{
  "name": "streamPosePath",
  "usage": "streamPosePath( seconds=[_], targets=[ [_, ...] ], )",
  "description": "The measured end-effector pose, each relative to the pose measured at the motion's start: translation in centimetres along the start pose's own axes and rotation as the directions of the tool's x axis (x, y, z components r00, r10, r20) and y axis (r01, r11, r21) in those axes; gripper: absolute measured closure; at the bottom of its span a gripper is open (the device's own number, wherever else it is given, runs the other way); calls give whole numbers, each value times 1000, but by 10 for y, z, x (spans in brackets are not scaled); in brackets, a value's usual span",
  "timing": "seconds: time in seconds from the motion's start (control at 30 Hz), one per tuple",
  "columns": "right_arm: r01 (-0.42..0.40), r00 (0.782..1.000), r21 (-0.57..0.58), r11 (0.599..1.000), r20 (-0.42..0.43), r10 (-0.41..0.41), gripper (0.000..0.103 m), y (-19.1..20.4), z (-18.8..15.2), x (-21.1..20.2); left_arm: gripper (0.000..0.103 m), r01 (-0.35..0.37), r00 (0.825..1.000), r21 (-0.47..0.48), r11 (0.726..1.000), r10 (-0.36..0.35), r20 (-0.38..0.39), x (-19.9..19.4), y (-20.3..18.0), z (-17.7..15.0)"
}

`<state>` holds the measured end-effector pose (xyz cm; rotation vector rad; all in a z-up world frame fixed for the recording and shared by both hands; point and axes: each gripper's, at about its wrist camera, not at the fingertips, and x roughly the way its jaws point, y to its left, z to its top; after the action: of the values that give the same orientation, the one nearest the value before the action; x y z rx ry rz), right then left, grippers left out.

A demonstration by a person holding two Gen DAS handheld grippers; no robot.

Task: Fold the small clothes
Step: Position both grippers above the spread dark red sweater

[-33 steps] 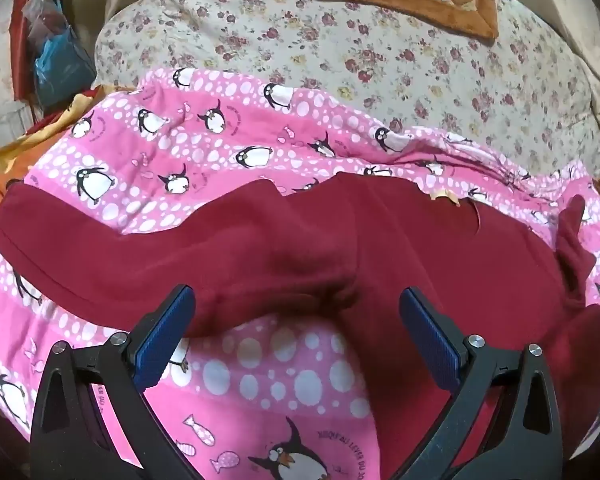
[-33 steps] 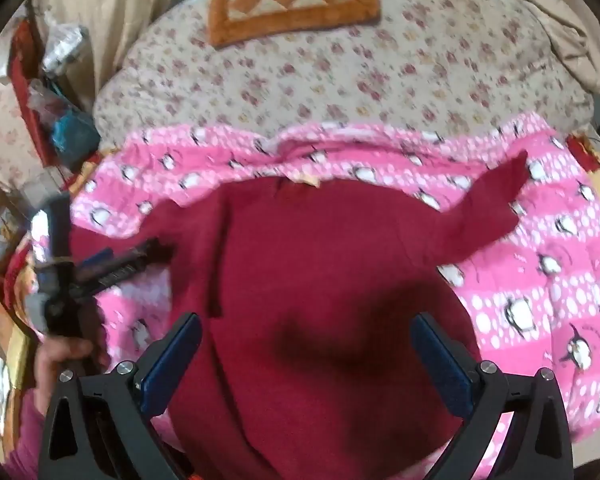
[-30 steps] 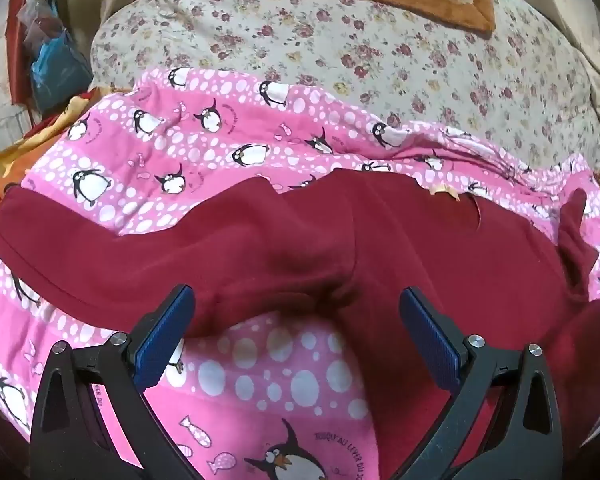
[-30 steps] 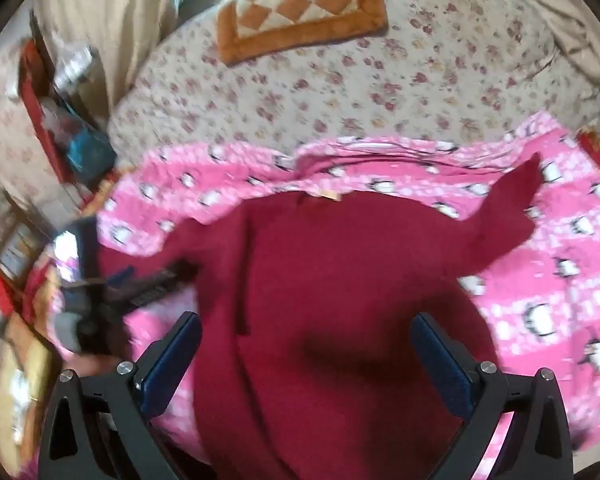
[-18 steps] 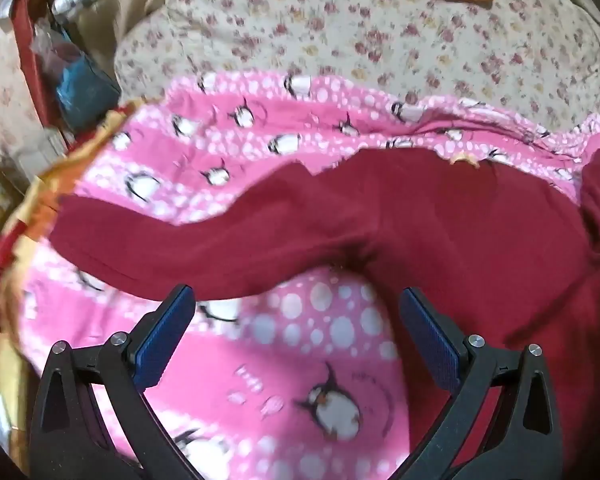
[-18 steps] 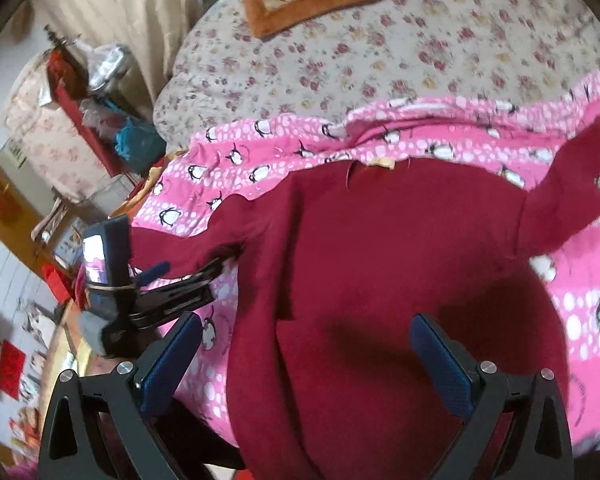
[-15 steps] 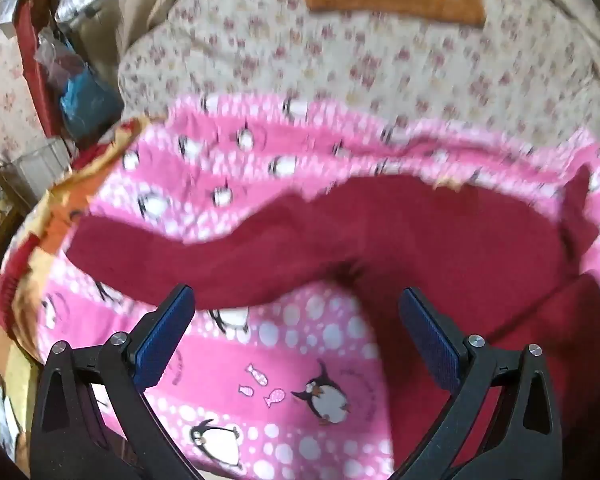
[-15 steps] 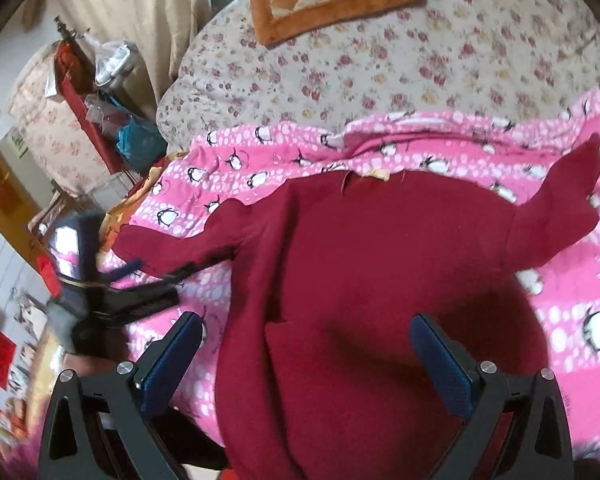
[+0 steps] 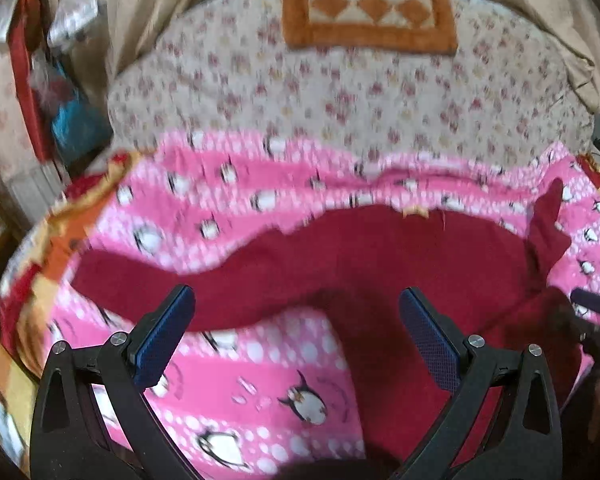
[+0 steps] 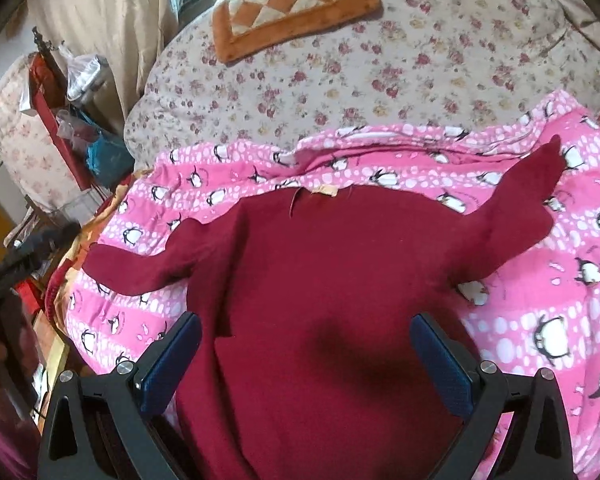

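Observation:
A dark red long-sleeved top (image 10: 340,280) lies flat on a pink penguin blanket (image 10: 560,280), collar and tag away from me, both sleeves spread out. My right gripper (image 10: 306,336) hangs open above the top's lower body, nothing between its fingers. In the left wrist view the same top (image 9: 400,256) stretches across the frame, its left sleeve (image 9: 160,280) reaching left. My left gripper (image 9: 296,308) is open above the sleeve's armpit, holding nothing. The left gripper appears blurred at the left edge of the right wrist view.
A floral bedspread (image 10: 380,64) covers the bed beyond the blanket, with an orange checked cushion (image 10: 292,4) at the back. A red shelf with bags (image 10: 68,120) stands left of the bed. Beige curtains (image 9: 148,12) hang behind. A person's sleeve (image 10: 4,444) shows at bottom left.
Both grippers have drawn back and up from the top, so more of the bed and the whole garment show. Both stay open, and the top has not moved.

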<state>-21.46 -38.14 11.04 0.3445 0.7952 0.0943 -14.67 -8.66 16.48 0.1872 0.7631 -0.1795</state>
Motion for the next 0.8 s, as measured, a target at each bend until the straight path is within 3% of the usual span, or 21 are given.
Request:
streamPosePath(
  seconds=[0.1, 0.3, 0.8],
  targets=[
    [7, 1000, -18, 1000, -17, -7, 0, 13, 2, 16, 1, 4, 999, -8, 1000, -5, -53, 17, -4, -18],
    [75, 997, -113, 991, -8, -76, 0, 36, -8, 19, 1, -26, 999, -20, 999, 26, -28, 12, 0, -30],
    [69, 997, -58, 996, -32, -70, 0, 35, -19, 12, 1, -8, 999, -57, 998, 6, -34, 0, 7, -44]
  ],
)
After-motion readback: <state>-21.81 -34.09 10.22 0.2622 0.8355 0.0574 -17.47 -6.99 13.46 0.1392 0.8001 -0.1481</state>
